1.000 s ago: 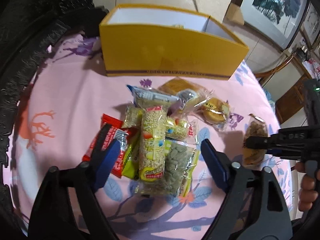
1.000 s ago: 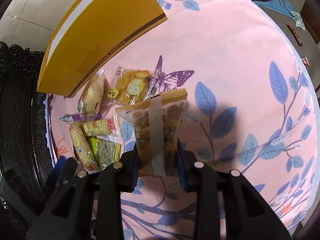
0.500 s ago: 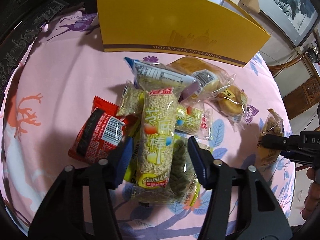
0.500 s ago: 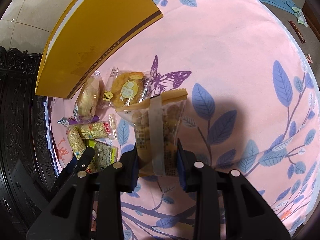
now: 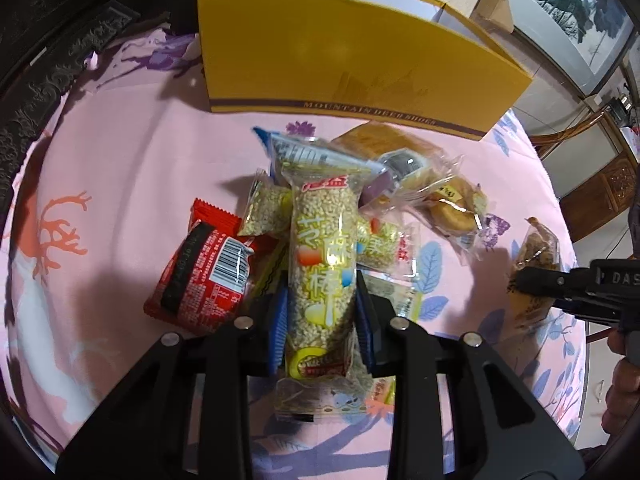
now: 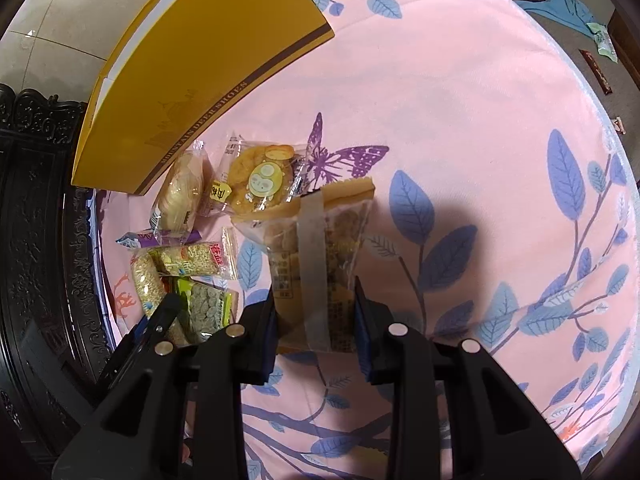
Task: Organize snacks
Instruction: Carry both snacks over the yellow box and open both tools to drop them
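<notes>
A long puffed-rice bar (image 5: 324,240) in a clear wrapper lies on top of a snack pile on the pink tablecloth (image 5: 120,184). My left gripper (image 5: 322,300) is closing on it, and its blue pads press both sides of the bar's lower half. Off to the right, my right gripper (image 6: 314,312) is shut on a clear bag of brown biscuits (image 6: 316,240), held just above the cloth. In the left wrist view that bag (image 5: 538,244) shows at the far right. An open yellow shoe box (image 5: 340,64) stands behind the pile.
Around the bar lie a red pack (image 5: 204,276), a green pack (image 6: 208,304), a bread roll (image 6: 182,192) and round cakes (image 6: 260,180). Dark carved wood (image 6: 36,240) borders the table's left. The round table's edge (image 6: 592,96) curves at the right, with wrappers on the floor beyond.
The left gripper has come down over the pile and its jaws have narrowed from wide apart onto the puffed-rice bar. The right gripper and its bag have stayed where they were.
</notes>
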The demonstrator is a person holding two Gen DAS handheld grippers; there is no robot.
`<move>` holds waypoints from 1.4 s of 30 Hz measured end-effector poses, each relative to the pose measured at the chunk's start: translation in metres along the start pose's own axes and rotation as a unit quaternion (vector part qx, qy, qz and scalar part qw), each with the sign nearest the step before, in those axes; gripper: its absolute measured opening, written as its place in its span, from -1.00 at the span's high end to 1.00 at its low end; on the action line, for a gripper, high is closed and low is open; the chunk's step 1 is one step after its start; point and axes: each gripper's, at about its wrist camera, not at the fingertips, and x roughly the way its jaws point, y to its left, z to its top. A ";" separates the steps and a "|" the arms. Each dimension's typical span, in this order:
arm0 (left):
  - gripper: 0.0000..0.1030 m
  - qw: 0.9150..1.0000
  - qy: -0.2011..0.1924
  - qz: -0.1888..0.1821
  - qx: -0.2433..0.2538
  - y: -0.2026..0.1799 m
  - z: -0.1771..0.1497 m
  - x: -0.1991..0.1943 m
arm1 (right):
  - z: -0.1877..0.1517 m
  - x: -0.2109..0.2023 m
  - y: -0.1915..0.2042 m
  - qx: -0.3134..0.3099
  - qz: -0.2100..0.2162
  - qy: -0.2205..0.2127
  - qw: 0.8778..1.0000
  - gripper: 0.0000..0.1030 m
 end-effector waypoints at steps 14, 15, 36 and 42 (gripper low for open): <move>0.43 0.999 -0.043 -0.007 -0.002 -0.015 0.001 -0.055 | -0.007 -0.021 0.013 -0.035 0.006 -0.027 0.999 0.37; 0.43 0.999 -0.049 -0.011 -0.003 -0.016 0.002 -0.062 | -0.007 -0.023 0.014 -0.039 0.007 -0.030 0.999 0.37; 0.43 0.980 -0.198 -0.029 0.021 -0.029 0.159 -0.133 | 0.087 -0.117 0.101 -0.153 0.056 -0.205 0.965 0.37; 0.43 0.976 -0.216 -0.025 0.035 -0.035 0.210 -0.125 | 0.129 -0.114 0.119 -0.172 0.052 -0.223 0.958 0.37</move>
